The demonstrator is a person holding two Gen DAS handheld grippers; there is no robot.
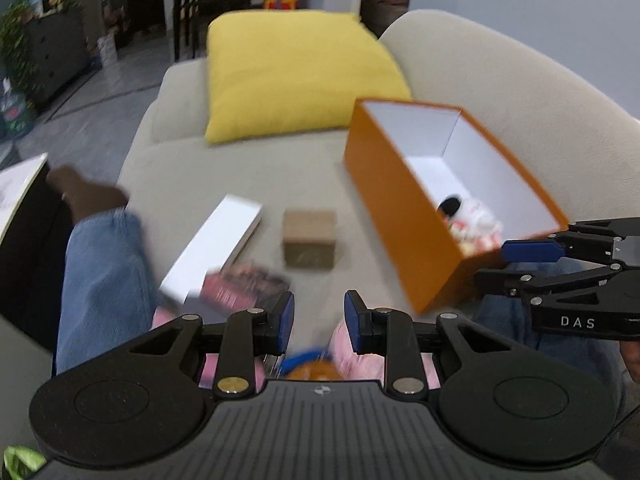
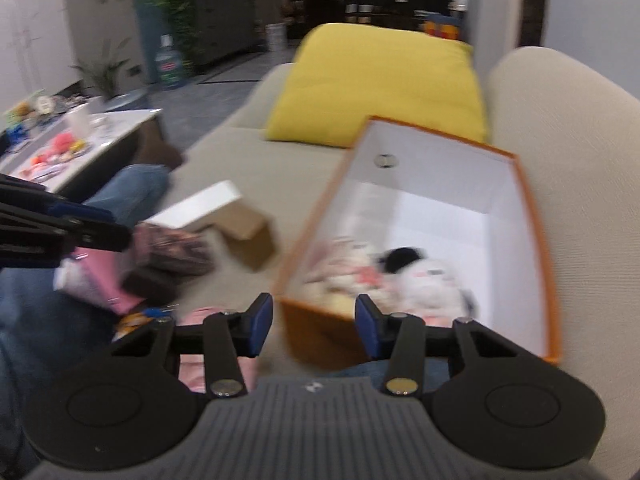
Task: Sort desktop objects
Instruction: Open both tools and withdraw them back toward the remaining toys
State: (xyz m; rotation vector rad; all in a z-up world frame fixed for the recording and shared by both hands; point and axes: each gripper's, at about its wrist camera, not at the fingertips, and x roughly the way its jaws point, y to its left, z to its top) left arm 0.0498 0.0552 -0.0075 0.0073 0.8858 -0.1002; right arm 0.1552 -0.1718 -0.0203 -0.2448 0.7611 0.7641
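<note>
An orange box with a white inside lies open on the beige sofa, and soft toys sit at its near end. Left of it are a small brown carton, a long white box and a dark pink packet. My left gripper hangs open above pink items, with nothing between its fingers. My right gripper is open just over the near wall of the orange box, holding nothing. The toys lie beyond it. In the right wrist view the carton and the packet are at left.
A yellow cushion rests at the sofa's far end, and the sofa back curves along the right. A person's jeans-clad leg is at left. A low table with small clutter stands beyond the sofa's left edge.
</note>
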